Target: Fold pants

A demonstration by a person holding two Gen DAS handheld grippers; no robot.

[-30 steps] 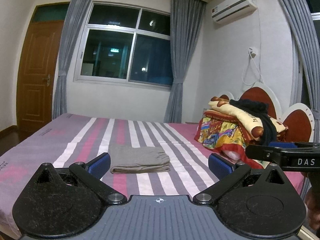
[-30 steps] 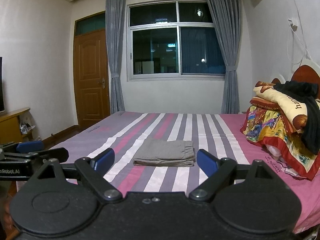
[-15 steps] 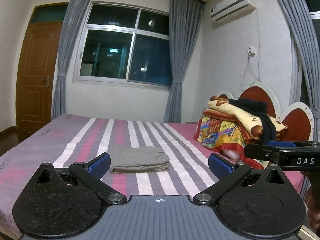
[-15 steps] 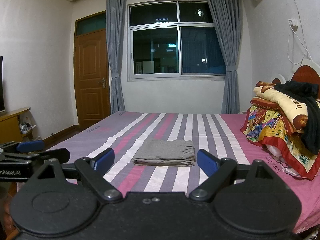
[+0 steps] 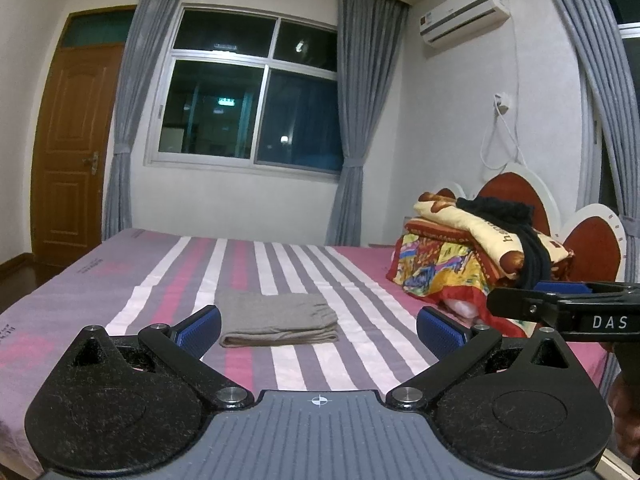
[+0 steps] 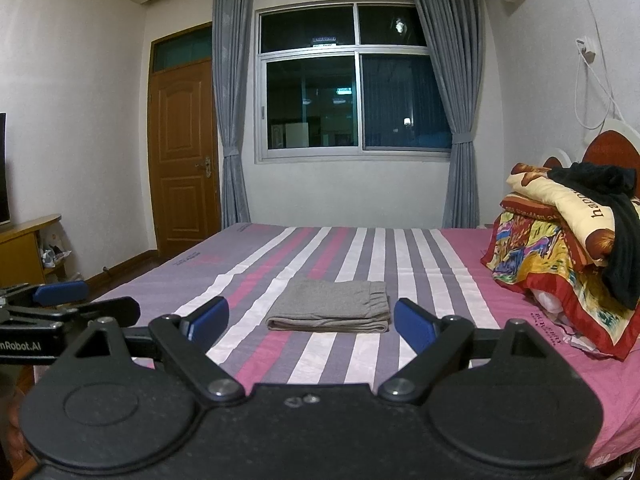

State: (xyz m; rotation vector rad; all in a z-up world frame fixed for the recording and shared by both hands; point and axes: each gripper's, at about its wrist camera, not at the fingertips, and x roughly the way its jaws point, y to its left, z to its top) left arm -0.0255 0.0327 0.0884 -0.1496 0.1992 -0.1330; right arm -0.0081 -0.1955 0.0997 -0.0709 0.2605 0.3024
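The grey pants lie folded into a compact, flat rectangle on the bed, roughly midway between its long edges and toward the near edge, where both cameras look across it. The stacked layers show along the fold edge facing the cameras, and a gathered waistband sits at the side toward the headboard. Judged from this, the folding looks done, or nearly so; this is the closing step, with both tools drawn back from the cloth.

The left tongs stand wide open with nothing between the blue pads, well short of the pants. The right tongs are likewise spread wide and empty, also clear of the fabric.

If anything remains, it would be a light tidy: pressing down the top layer or squaring a corner, which calls for a low, level approach and a gentle pinch so the stack does not slide apart.

The pants look like soft, matte knit, thin enough to drape and bunch. The bedsheet is smooth woven cloth in pink, purple, grey and white stripes running away from the cameras, with a few shallow creases. At the headboard end a pile of bright printed quilts is heaped, with a black garment draped over it.
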